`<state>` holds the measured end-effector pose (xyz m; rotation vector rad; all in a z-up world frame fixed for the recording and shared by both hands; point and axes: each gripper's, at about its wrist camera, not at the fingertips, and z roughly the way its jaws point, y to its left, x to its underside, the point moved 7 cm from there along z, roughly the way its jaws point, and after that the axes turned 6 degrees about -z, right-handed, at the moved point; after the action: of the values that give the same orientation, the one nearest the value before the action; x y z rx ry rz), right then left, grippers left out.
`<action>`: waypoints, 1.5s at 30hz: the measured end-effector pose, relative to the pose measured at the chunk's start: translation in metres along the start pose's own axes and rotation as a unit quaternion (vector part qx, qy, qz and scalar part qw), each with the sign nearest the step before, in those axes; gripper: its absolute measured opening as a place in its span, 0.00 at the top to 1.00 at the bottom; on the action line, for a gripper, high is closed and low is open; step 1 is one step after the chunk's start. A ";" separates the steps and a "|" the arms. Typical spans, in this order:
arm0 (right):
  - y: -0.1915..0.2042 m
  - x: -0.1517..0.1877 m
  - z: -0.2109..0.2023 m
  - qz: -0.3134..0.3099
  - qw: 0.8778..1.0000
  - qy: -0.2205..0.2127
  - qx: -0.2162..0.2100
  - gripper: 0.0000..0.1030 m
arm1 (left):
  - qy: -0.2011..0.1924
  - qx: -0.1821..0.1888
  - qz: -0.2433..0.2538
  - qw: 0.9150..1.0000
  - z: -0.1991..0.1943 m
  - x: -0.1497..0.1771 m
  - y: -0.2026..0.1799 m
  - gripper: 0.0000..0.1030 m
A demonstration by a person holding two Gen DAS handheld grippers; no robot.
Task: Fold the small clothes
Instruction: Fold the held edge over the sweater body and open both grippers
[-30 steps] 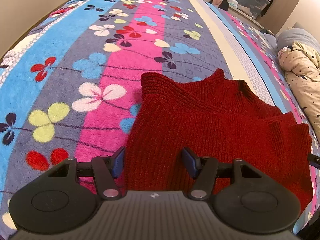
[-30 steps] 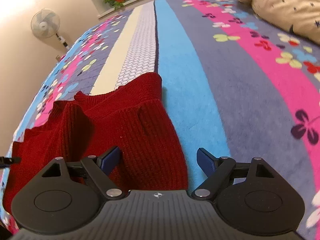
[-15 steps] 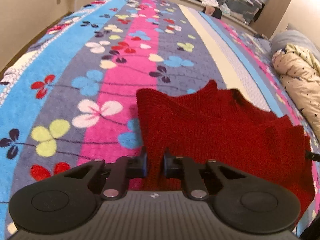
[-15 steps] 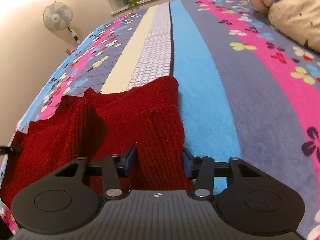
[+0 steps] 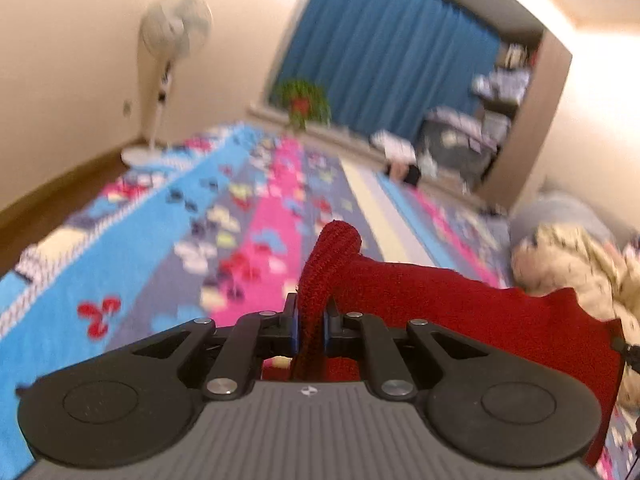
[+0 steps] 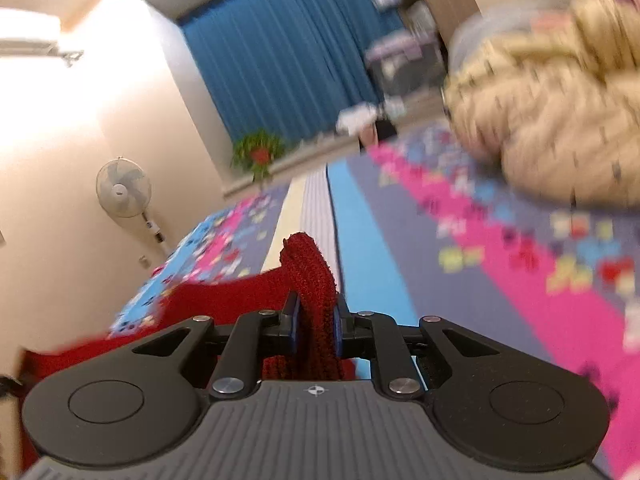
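Observation:
A red knitted garment (image 5: 460, 308) hangs stretched between my two grippers, lifted off the bed. My left gripper (image 5: 311, 326) is shut on one corner of it; a bunch of knit sticks up between the blue pads. My right gripper (image 6: 314, 328) is shut on the other corner of the red garment (image 6: 308, 276), and the fabric runs off to the left. Both views are tilted up and blurred.
The striped, flowered bedspread (image 5: 168, 232) lies below. A beige quilt (image 6: 552, 120) is bunched at the right. A standing fan (image 5: 168, 60), a potted plant (image 5: 304, 100), blue curtains (image 5: 384, 56) and storage boxes (image 5: 464, 140) stand beyond the bed.
Both grippers closed on the garment's near corners and lifted it off the bed. The cameras tilted up toward the far wall.

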<state>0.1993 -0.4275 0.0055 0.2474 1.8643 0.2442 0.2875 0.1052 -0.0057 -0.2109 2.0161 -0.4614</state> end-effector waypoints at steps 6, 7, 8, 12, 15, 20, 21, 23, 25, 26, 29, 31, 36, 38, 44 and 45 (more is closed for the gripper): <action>-0.004 0.032 0.104 -0.024 0.995 0.090 0.039 0.84 | 0.100 -0.107 0.028 0.989 0.083 0.040 0.037 0.89; -0.008 0.051 0.124 -0.028 0.989 0.135 0.052 0.84 | 0.130 -0.125 0.035 0.983 0.097 0.055 0.044 0.88; -0.011 0.068 0.138 -0.032 0.983 0.168 0.064 0.84 | 0.150 -0.136 0.040 0.978 0.107 0.067 0.050 0.87; -0.015 0.090 0.160 -0.057 0.976 0.196 0.078 0.81 | 0.153 -0.142 0.040 0.977 0.114 0.068 0.053 0.82; -0.022 0.084 0.151 -0.045 0.976 0.191 0.091 0.59 | 0.167 -0.146 0.031 0.975 0.108 0.067 0.057 0.71; -0.038 0.066 0.106 0.042 0.979 0.178 0.092 0.53 | 0.160 -0.111 -0.034 0.980 0.070 0.051 0.060 0.50; -0.040 0.065 0.094 0.053 0.979 0.178 0.087 0.52 | 0.165 -0.102 -0.042 0.980 0.059 0.048 0.058 0.42; -0.037 0.068 0.069 0.068 0.978 0.184 0.074 0.51 | 0.188 -0.107 -0.042 0.975 0.041 0.050 0.056 0.40; -0.029 0.074 0.047 0.080 0.975 0.201 0.057 0.45 | 0.224 -0.123 -0.033 0.966 0.019 0.060 0.053 0.38; -0.026 0.079 0.039 0.080 0.973 0.212 0.052 0.39 | 0.238 -0.124 -0.031 0.963 0.006 0.067 0.052 0.36; -0.016 0.094 0.017 0.070 0.967 0.241 0.053 0.33 | 0.262 -0.109 -0.054 0.957 -0.027 0.091 0.054 0.36; -0.010 0.102 0.007 0.072 0.963 0.255 0.044 0.31 | 0.280 -0.097 -0.077 0.952 -0.040 0.113 0.058 0.36; -0.010 0.128 0.001 0.062 0.948 0.307 0.058 0.28 | 0.296 -0.090 -0.089 0.947 -0.051 0.133 0.062 0.36; -0.012 0.134 -0.002 0.068 0.944 0.319 0.055 0.28 | 0.299 -0.085 -0.083 0.947 -0.052 0.135 0.061 0.47; -0.006 0.128 -0.014 0.047 0.953 0.298 0.041 0.85 | 0.269 -0.071 -0.055 0.959 -0.061 0.127 0.048 0.84; -0.007 0.114 -0.023 0.052 0.963 0.262 0.040 0.87 | 0.248 -0.063 -0.068 0.964 -0.067 0.117 0.048 0.84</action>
<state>0.1433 -0.4019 -0.0939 0.3620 2.3923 0.3298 0.1762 0.1246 -0.0925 -0.3396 2.5378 -0.5086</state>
